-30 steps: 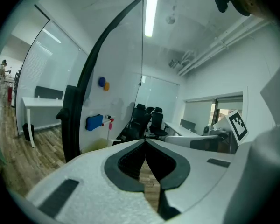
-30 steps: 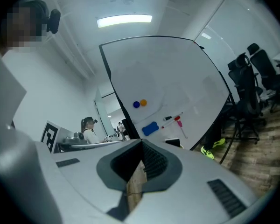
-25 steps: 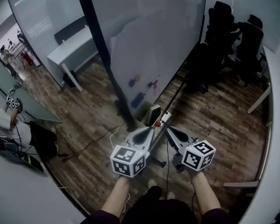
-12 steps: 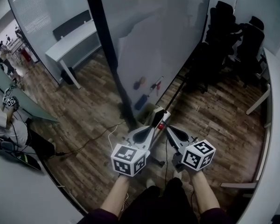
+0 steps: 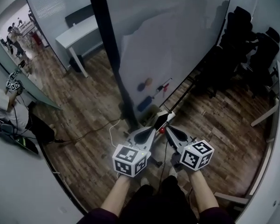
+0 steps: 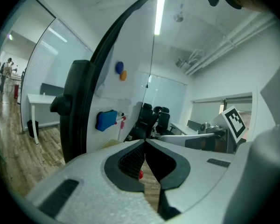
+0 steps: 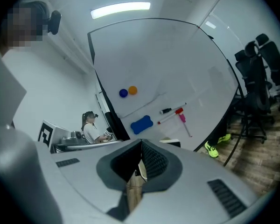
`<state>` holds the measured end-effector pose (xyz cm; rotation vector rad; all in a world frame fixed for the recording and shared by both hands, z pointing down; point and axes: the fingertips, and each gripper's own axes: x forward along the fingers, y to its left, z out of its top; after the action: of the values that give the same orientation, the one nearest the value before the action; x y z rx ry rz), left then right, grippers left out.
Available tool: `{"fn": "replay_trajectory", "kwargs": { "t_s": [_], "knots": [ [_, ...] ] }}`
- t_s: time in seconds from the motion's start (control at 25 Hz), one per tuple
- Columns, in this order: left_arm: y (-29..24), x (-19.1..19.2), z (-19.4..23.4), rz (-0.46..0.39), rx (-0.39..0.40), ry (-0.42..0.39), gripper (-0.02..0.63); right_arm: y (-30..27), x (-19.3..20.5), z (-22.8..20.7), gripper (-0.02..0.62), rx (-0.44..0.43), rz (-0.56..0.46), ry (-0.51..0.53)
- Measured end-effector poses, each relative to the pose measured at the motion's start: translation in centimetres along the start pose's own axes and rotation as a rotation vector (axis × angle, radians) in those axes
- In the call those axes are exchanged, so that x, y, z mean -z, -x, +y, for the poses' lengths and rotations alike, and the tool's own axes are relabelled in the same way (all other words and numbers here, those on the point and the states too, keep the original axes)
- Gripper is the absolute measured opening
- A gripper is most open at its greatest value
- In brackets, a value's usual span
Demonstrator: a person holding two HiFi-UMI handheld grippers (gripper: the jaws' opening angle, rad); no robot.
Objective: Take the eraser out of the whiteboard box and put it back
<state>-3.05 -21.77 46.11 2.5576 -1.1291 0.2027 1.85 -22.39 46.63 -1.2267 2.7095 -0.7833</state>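
Head camera looked steeply down over the left gripper [image 5: 153, 129] and right gripper [image 5: 168, 129] onto the brown wood-plank floor [image 5: 84, 111] and tall white whiteboard [image 5: 177, 41]. Each gripper camera peered along its own jaws, nearly level, near that board; all three shared its blue bone-shaped eraser [image 5: 144, 105].

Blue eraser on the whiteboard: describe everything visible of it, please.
The eraser is a solid blue oblong with rounded ends and a slightly pinched middle. It clings flat to the whiteboard, low down, right end tilted higher in the right gripper view. It sits below two round magnets and left of the markers, touching neither; only the board touches it.
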Motion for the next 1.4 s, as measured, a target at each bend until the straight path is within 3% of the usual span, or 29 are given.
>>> {"fn": "replay_trajectory", "kwargs": {
  "t_s": [0.24, 0.52, 0.64, 0.92, 1.4],
  "knots": [
    [-0.3, 0.6, 0.3, 0.010, -0.042, 0.015, 0.006, -0.8, 0.2, -0.8, 0.005, -0.024, 0.019, -0.002],
    [-0.6, 0.8, 0.8, 0.011, -0.063, 0.022, 0.006, -2.1, 0.3, -3.5, 0.009, 0.034, 0.017, 0.009],
    [-1.2, 1.2, 1.3, 0.005, -0.077, 0.029, 0.006, -3.1, 0.8, -4.9, 0.111, 0.048, 0.031, -0.011],
    [-2.1, 2.4, 1.4, 0.018, -0.071, 0.035, 0.006, -5.8, 1.9, -6.5, 0.241, 0.077, 0.054, -0.009],
    [-1.6, 3.7, 2.9, 0.037, -0.083, 0.040, 0.006, -7.4, 3.0, -7.1, 0.238, 0.101, 0.045, -0.004]
  ]
}}
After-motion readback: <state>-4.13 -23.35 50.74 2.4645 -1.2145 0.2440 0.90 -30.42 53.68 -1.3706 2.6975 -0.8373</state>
